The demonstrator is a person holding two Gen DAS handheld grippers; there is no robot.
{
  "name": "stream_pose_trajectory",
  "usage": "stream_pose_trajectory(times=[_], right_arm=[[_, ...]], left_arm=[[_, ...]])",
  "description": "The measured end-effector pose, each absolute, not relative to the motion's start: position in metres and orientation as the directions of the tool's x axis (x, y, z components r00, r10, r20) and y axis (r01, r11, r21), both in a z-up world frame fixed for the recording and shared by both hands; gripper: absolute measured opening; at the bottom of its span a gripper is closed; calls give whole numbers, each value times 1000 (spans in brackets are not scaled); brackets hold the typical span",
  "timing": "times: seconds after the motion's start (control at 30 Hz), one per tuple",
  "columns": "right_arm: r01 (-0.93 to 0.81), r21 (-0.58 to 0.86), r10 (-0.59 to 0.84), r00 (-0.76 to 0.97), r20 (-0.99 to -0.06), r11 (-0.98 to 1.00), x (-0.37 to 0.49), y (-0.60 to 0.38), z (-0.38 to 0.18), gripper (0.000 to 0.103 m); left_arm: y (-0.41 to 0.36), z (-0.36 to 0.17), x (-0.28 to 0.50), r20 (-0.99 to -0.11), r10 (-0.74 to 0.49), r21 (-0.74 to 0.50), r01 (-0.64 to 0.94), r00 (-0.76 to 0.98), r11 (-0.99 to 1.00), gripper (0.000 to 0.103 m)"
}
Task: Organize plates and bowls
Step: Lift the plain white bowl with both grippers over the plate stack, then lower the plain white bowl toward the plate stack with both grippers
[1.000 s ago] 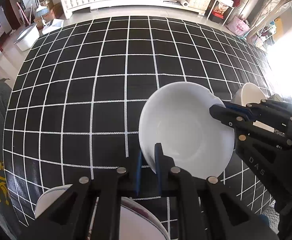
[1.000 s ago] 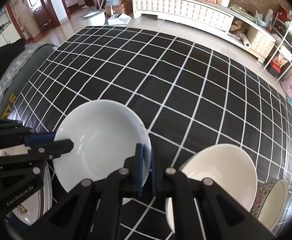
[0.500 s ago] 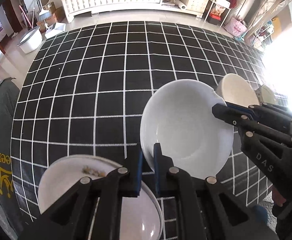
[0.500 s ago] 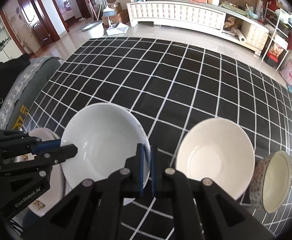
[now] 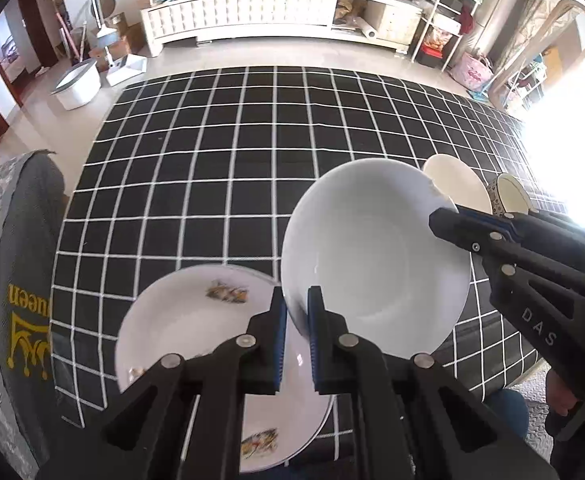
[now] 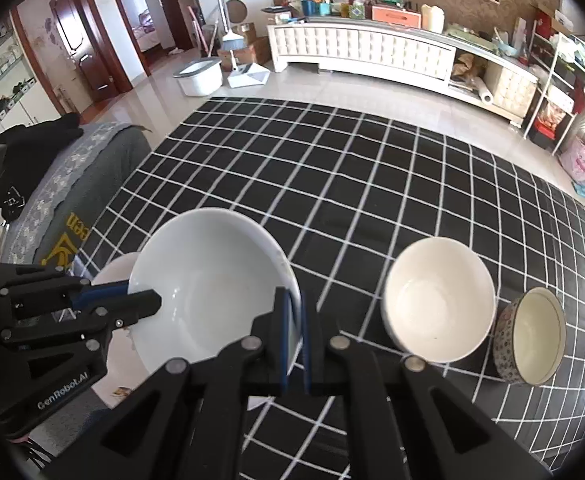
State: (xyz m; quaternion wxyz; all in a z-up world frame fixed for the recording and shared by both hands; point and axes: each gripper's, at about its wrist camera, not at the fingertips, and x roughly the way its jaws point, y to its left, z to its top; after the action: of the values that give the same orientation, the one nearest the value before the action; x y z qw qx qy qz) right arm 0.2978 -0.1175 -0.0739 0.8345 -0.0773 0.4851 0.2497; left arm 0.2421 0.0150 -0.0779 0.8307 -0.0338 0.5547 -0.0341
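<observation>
A large white bowl [image 5: 376,256] is held in the air by both grippers, one on each side of its rim. My left gripper [image 5: 294,312] is shut on its near left rim; my right gripper [image 6: 297,320] is shut on its right rim. The bowl also shows in the right wrist view [image 6: 208,292]. Below it to the left lies a white patterned plate [image 5: 196,332] on the checked cloth. A cream bowl [image 6: 438,300] and a small patterned bowl [image 6: 532,336] sit to the right.
The black-and-white checked cloth [image 5: 212,160] covers the table. A grey cloth with yellow print [image 5: 16,280] hangs at the left edge. A white sideboard [image 6: 372,52] and a shelf rack [image 6: 560,76] stand far behind.
Both grippers have lifted the large white bowl higher above the table. The patterned plate under it and the two bowls at the right have come more into view.
</observation>
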Motion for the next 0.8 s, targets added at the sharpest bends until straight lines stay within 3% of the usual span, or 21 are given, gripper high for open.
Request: stream_pose_trajectory(times=[0.8], right_arm=[[-567,134,365,315,-876,813,258,-43,-90,8]], left_arm=[[90,-90,186,-932,-59,-100,-98,357,990,8]])
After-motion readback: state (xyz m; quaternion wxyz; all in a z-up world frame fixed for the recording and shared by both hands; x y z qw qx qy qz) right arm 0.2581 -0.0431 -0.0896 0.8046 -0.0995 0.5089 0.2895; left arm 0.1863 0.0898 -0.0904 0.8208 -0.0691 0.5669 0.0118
